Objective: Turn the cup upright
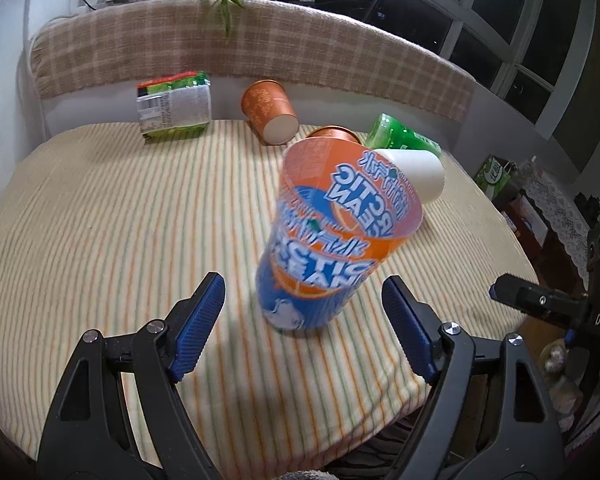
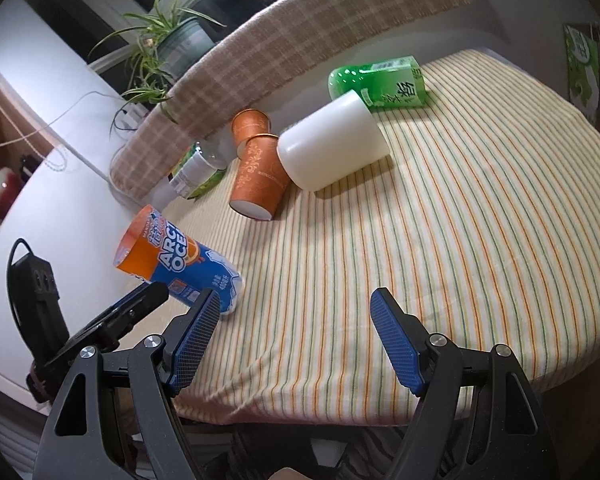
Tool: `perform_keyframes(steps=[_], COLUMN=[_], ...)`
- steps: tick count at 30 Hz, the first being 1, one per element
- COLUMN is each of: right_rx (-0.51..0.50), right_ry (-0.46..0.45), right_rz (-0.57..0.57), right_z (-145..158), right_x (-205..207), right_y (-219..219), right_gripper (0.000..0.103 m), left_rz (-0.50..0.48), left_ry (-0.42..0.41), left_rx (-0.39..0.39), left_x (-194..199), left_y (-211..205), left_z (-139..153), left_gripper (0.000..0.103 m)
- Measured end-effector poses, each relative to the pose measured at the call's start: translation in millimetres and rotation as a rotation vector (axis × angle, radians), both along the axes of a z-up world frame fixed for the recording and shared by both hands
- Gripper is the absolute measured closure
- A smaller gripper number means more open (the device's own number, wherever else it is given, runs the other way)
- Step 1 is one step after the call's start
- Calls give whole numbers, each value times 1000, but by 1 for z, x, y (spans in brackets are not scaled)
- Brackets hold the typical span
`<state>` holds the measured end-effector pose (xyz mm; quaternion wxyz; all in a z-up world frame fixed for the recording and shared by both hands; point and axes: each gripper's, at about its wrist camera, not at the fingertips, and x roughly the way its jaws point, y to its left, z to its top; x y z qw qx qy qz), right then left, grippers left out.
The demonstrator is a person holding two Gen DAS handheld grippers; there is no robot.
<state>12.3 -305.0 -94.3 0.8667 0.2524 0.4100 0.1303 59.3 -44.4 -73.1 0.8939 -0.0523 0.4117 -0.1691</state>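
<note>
Left wrist: jaws agape behind cup (image 1: 332,232).

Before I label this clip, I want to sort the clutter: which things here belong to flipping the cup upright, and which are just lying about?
Part of the job:
- blue and orange cup, tilted, its blue end on the striped cloth
- left gripper, open around it
- right gripper, open, beside it

Lying about:
- white cup, on its side
- two copper cups
- green bottle
- green packet
- potted plant

Glossy, perhaps plastic cup (image 1: 332,236); cloth tablecloth (image 1: 120,208)
</note>
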Motion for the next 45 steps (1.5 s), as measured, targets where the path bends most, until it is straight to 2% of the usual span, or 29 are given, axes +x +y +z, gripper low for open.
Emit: perform_keyframes(steps=[6,15,17,19,25,27,45], right_rx=[-84,-305,-344,-382,-467,-483,-503], right_ry=[-57,-221,-255,-291,-370,-385,-399], right_rz=[4,-27,-36,-49,-86,-91,-89], right_z=[11,36,41,46,54,55,54], right_x=[-3,-15,-17,-20,-24,-24,-23], right_y=[11,35,40,45,56,59,66], right_gripper=[25,25,23,23,21,21,20], left_rz=[61,196,212,222,244,249,265], left_ry=[-54,-263,-306,-343,-426,-441,-467], left_rx=[31,85,88,83,99,99,117], left_x=[-13,-42,-46,-51,-61,-64,-69], left_y=[17,34,35,36,35,35,38], left_z=[9,42,50,56,70,72,79], left_gripper=[20,20,17,8,5,1,1])
